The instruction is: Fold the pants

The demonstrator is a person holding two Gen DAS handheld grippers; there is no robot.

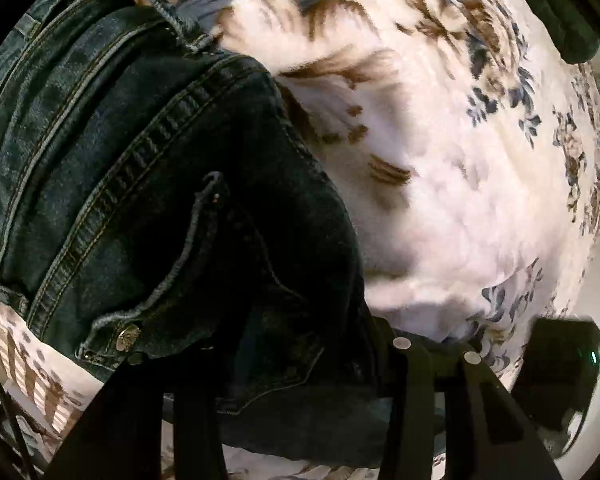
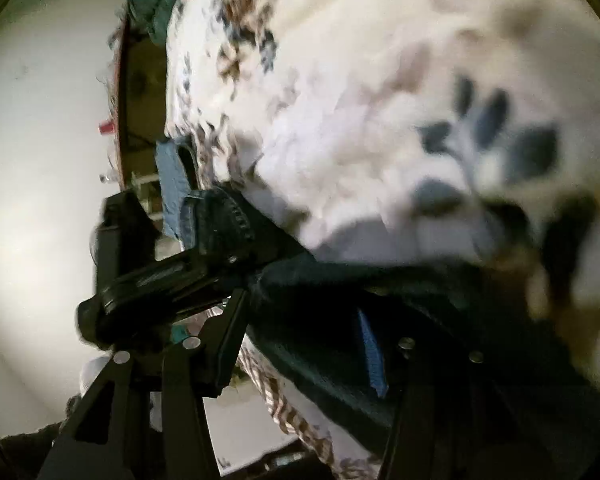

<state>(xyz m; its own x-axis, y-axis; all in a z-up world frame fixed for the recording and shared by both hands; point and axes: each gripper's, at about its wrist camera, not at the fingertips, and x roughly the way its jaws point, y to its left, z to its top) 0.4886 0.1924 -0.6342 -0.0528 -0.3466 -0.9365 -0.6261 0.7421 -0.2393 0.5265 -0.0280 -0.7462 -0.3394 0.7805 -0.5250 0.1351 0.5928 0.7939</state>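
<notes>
jeans (image 1: pixel 148 184) bunched on floral blanket (image 1: pixel 440 200), left gripper (image 1: pixel 300 344) against denim.

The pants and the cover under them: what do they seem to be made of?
The pants look like dark blue denim: twill weave, tan double stitching, a metal rivet. The cover seems a plush, fuzzy fleece, white with brown and blue flowers; its fibre type cannot be told.

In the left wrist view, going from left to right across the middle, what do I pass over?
Dark denim jeans with a front pocket and rivet button, → white fluffy blanket, → its blue and brown flower print at the right edge.
</notes>
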